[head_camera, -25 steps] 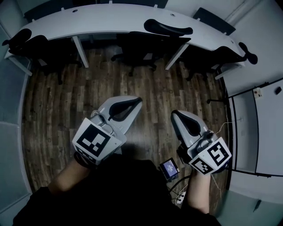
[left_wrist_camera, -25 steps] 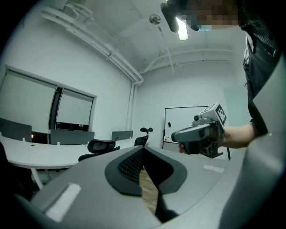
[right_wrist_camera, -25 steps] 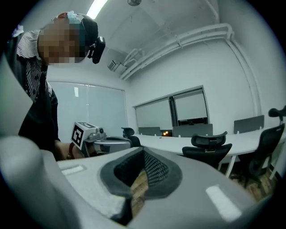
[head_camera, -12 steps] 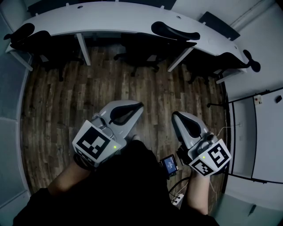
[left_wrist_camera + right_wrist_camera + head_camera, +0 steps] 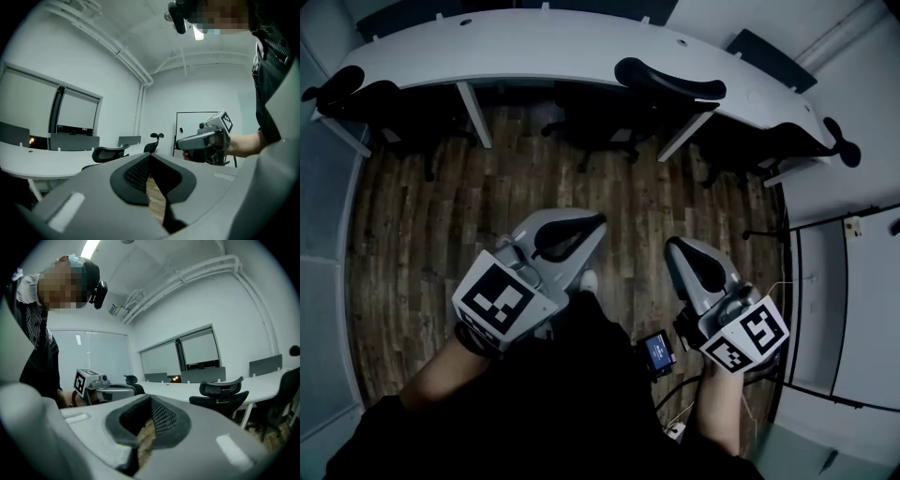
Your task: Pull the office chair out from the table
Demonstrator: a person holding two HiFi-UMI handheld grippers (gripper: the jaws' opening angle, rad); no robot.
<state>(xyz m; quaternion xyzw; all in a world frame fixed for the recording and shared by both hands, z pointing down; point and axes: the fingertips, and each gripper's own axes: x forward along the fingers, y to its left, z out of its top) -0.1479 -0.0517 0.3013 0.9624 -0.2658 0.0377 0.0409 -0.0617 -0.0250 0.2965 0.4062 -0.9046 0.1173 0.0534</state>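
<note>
Wood flooring (image 5: 422,234) stretches to the curved white table (image 5: 534,47). Both the left gripper (image 5: 596,222) and right gripper (image 5: 673,247) are clenched and empty, well short of the office chair (image 5: 670,80) tucked under the table. The jaws should open before reaching its backrest.

No readable text, brand or number anywhere.
Only markings: black-and-white square code patterns, no letters, in the head view:
- left marker cube (image 5: 500,305) on the left gripper (image 5: 596,221), lower left
- right marker cube (image 5: 748,336) on the right gripper (image 5: 674,247), lower right

Small screen (image 5: 657,353), bottom centre: lit blue, content too small to read.
</note>
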